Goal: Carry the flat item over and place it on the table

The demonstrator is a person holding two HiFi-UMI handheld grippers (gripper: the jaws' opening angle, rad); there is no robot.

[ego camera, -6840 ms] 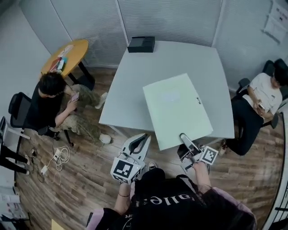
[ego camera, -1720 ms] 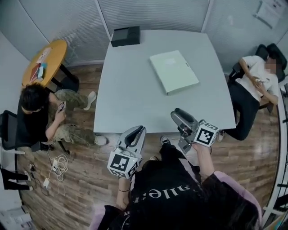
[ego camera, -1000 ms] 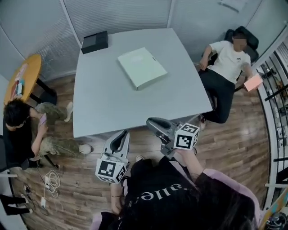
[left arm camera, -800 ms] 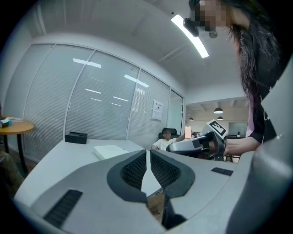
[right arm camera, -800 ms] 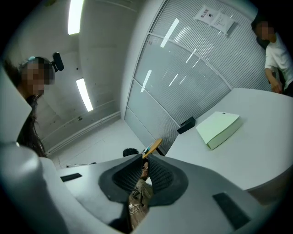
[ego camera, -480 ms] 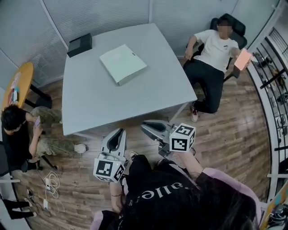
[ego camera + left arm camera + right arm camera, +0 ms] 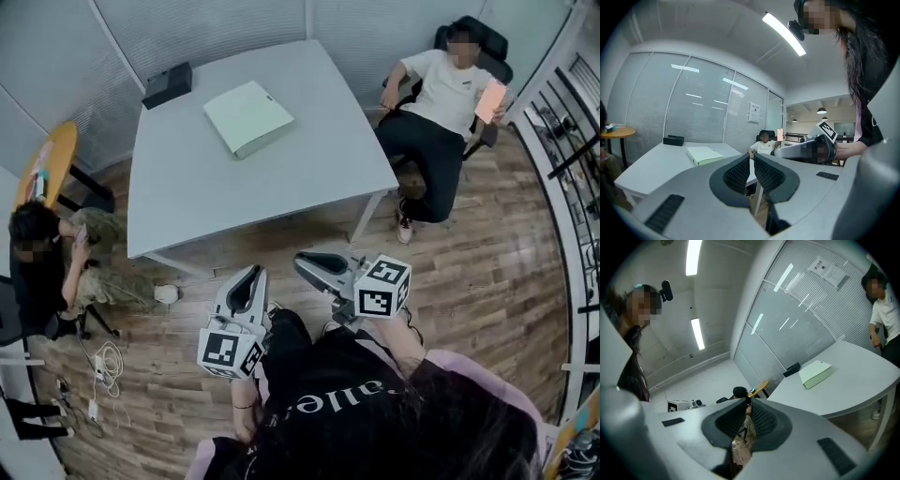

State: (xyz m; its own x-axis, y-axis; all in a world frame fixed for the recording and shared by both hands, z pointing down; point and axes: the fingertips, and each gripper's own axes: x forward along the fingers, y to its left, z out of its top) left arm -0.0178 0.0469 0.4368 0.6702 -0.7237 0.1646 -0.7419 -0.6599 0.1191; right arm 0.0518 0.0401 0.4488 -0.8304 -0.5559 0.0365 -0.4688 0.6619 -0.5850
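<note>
As the flat item [image 7: 248, 117] lies on the table [image 7: 281, 192], left gripper [image 7: 253, 274] and right gripper [image 7: 304, 263] are held away, jaws pressed together, empty.

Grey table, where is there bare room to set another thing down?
The grey table is bare across its whole near half, from the pale green flat item to the near edge, and along the side by the seated person in white. Only the far corner with the black box is taken.
</note>
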